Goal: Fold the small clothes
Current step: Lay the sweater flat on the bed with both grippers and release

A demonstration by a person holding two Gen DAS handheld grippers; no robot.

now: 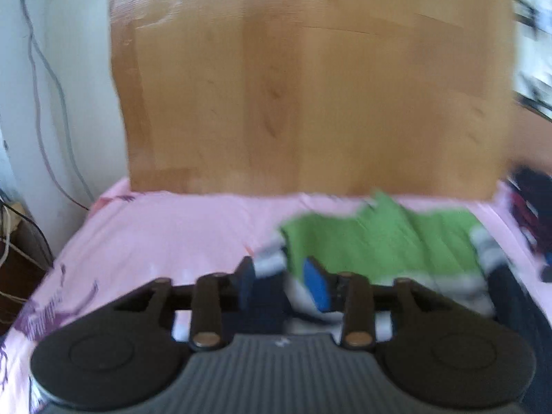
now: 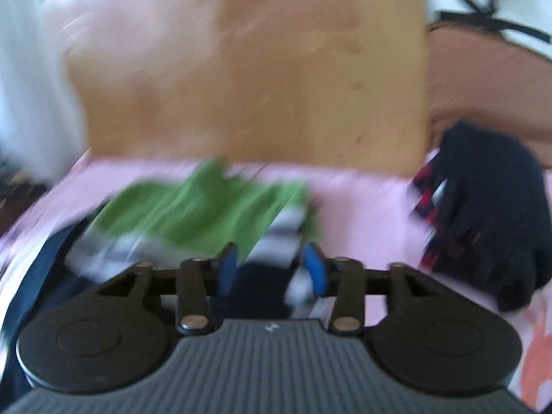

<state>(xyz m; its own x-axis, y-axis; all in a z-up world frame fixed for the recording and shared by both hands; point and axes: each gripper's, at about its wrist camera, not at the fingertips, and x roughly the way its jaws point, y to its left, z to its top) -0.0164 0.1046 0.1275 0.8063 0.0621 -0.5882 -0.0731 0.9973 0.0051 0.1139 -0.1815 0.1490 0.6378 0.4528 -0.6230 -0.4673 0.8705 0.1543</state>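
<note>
Both tools, left (image 1: pixel 283 286) and right (image 2: pixel 272 269), part-open over blurred green-striped garment (image 1: pixel 379 241), hold unclear

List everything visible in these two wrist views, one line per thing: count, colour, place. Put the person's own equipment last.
small garment: one, green with white, grey and navy stripes, lying on the sheet ahead of both tools
dark clothes pile: one heap, black with red pattern, right side of the bed near the headboard
bed sheet: one, pink with purple print, covering the bed
headboard: one, light brown wood, upright behind the bed
cables: a few, grey, hanging down the white wall at left
left tool: one, black with blue pads, jaws apart, no pad pressing cloth
right tool: one, black with blue pads, jaws apart over the striped edge; image blurred
</note>
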